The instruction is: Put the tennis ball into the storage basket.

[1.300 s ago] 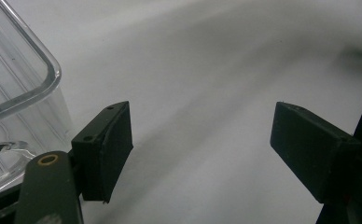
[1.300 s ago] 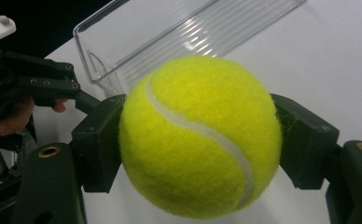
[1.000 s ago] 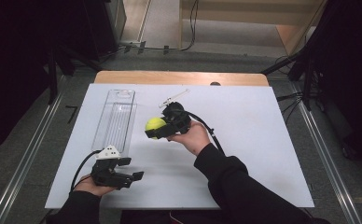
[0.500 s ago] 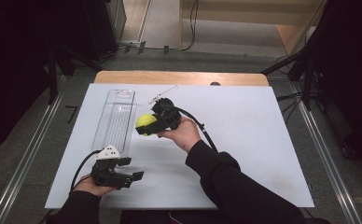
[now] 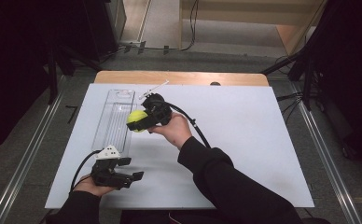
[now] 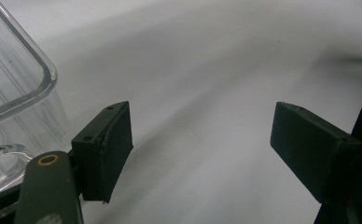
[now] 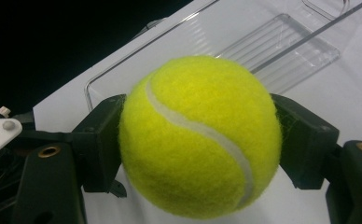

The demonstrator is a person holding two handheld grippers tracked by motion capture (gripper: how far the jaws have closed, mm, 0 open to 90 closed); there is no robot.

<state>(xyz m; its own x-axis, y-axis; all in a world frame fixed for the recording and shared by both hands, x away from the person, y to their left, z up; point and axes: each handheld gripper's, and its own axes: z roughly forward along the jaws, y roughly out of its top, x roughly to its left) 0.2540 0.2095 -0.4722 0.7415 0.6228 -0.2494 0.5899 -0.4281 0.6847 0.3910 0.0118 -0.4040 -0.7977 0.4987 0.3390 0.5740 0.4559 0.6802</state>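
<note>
A yellow tennis ball is clamped between the jaws of my right gripper, held in the air beside the right rim of a long clear plastic tray. In the right gripper view the ball sits between both black pads, with the tray lying behind it. My left gripper rests near the table's front left, just below the tray's near end, jaws wide apart with nothing between them. In the left gripper view its pads stand apart over bare white table, the tray corner at left.
The white table top is bordered by a wooden strip at the back. A thin white stick lies behind the right gripper. A black cable trails from the right gripper along the sleeve.
My right gripper has carried the ball leftward, from mid-table up to the tray's right rim. The left gripper has stayed put, open.
</note>
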